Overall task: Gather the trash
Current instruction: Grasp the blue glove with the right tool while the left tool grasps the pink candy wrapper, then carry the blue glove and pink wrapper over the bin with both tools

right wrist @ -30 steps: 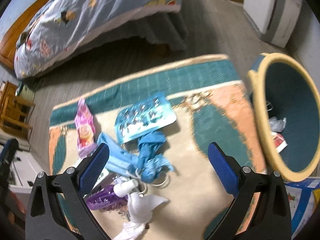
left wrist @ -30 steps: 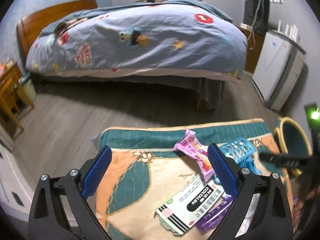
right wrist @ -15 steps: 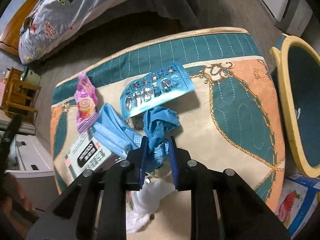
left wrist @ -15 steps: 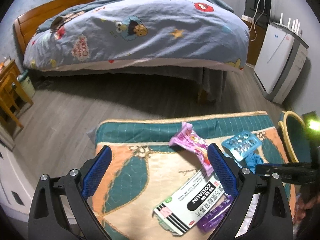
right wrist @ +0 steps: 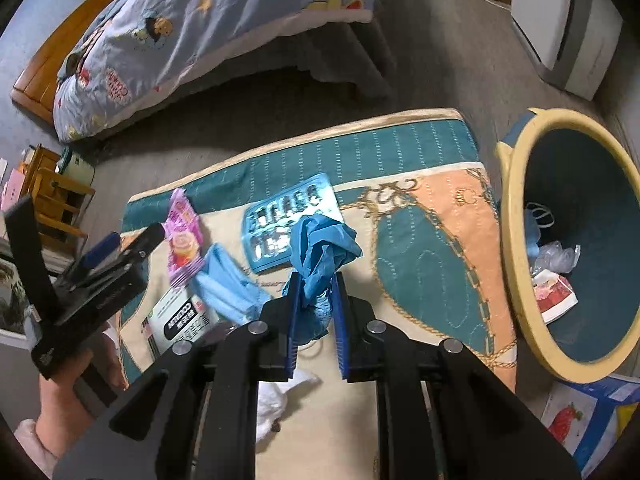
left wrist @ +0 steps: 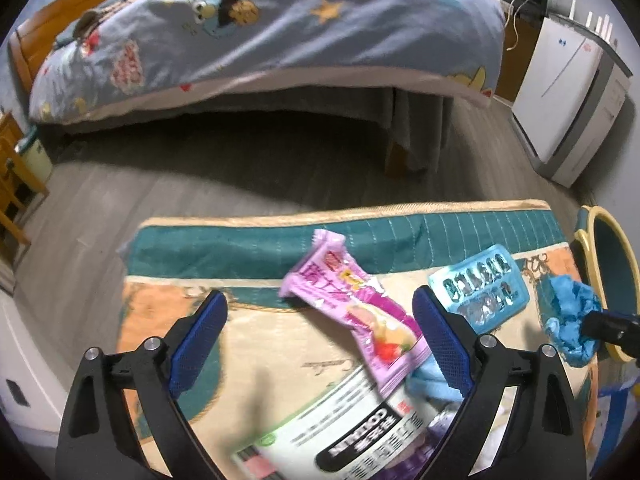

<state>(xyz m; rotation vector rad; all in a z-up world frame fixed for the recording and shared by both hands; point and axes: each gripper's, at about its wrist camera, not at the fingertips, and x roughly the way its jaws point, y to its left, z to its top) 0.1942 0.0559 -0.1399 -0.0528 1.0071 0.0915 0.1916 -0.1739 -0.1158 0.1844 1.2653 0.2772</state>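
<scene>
My right tongs pinch the crumpled blue glove by its bunched middle above the rug; it's limp and light. My left tongs hang open over the pink wrapper.

glove: crumpled thin rubber | wrapper: glossy plastic | rug: quilted cloth

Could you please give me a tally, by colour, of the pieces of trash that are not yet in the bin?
Blue: 3, the crumpled glove in the right claw, the blister pack, the pale mask
Pink: 1, snack wrapper
White: 2, medicine box, tissue
Purple: 1, wrapper
Total: 7
</scene>
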